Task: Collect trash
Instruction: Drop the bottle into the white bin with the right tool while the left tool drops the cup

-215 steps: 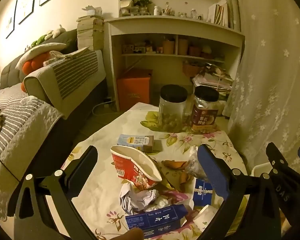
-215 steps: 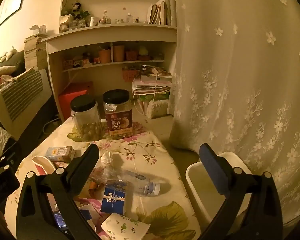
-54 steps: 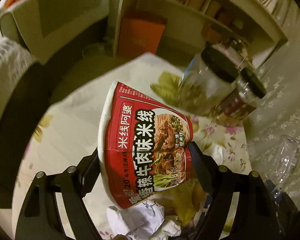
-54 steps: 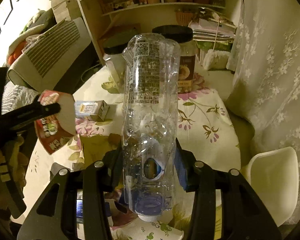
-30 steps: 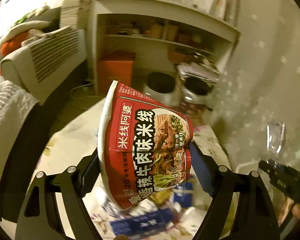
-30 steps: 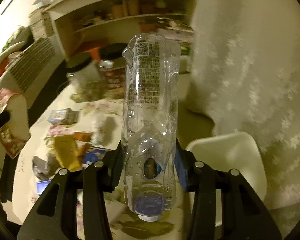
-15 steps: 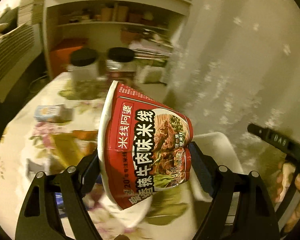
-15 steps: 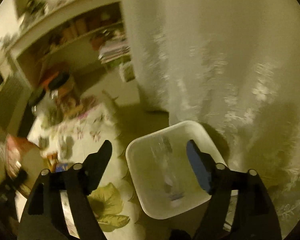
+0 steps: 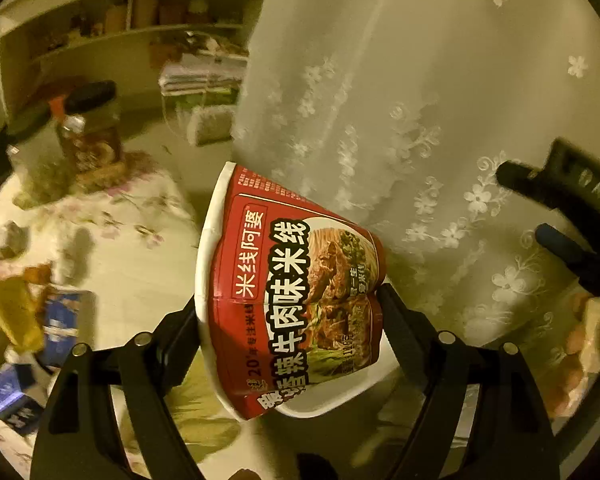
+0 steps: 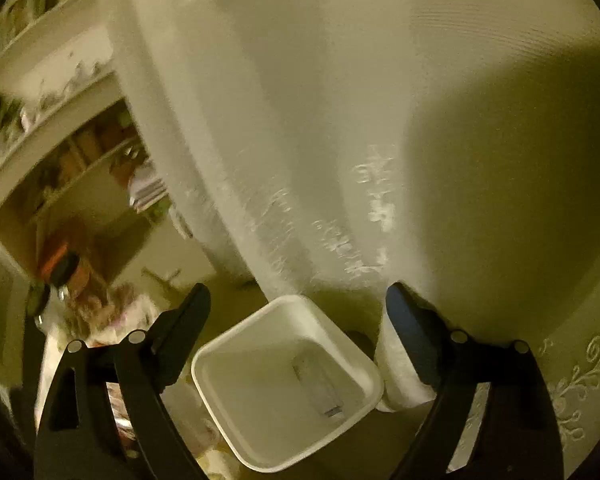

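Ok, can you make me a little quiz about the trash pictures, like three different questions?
1. True or false: the left gripper is squeezing a red noodle cup.
2. What lies inside the white bin? A) a clear plastic bottle B) an orange C) a book
3. Fill in: the right gripper's jaws are opening, and between them there is ____.

Key
1. True. Its jaws press on both sides of the cup.
2. A. The bottle rests at the bottom of the bin.
3. Nothing. The gripper hangs above the bin, empty.
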Demonstrator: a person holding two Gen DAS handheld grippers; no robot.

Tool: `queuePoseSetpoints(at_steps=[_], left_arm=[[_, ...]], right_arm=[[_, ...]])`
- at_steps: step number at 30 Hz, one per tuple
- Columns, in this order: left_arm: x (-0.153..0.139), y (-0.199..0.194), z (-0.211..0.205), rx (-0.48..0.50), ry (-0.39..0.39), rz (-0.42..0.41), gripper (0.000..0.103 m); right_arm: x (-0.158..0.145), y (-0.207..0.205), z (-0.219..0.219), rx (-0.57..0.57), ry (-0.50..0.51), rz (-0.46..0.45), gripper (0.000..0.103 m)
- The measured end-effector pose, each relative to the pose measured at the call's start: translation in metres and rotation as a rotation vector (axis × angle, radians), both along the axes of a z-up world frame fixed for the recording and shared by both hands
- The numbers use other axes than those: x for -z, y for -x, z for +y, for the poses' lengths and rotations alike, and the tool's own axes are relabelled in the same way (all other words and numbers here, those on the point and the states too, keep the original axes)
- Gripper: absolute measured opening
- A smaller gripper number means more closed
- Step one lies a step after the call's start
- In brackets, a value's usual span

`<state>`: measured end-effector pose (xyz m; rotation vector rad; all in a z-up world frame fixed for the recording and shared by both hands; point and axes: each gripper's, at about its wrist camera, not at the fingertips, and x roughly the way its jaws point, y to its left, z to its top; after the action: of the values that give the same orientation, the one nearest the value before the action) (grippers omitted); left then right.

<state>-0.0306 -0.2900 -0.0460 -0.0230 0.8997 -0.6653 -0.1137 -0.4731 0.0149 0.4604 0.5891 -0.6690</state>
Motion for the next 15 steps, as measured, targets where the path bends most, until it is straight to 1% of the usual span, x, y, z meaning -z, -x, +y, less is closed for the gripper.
queuePoseSetpoints(at_steps=[2,4,5,8,11,13,15], left_arm=[[0.006,-0.003,-0.008,0.007,0.019,0.035,0.081],[0.010,-0.008,-0.009,-0.008,0.027,0.054,0.086],[0.011,-0.010,-0.007,-0.017,0.033,0.061,0.089],[0.012,-0.016,0.007,-0.029,0.070,0.090,0.089],[0.009,-0.023,0.024,-0.076,0.084,0.111,0.089],[0.003,-0.023,0.034,-0.106,0.056,0.085,0.089],[-0.006,-0.021,0.048,-0.144,-0.008,0.010,0.089]], right_arm=[[-0.001,0.004,-0.008,0.025,-0.018,-0.020,0.089],[-0.001,0.005,-0.010,0.032,-0.023,-0.025,0.090],[0.000,0.005,-0.010,0.032,-0.024,-0.022,0.090],[0.002,0.001,-0.002,0.013,-0.014,-0.004,0.092],[0.001,-0.005,0.008,0.003,0.007,0.006,0.094],[0.000,-0.008,0.015,-0.010,0.016,0.006,0.094],[0.000,-0.012,0.023,-0.027,0.033,0.017,0.095]])
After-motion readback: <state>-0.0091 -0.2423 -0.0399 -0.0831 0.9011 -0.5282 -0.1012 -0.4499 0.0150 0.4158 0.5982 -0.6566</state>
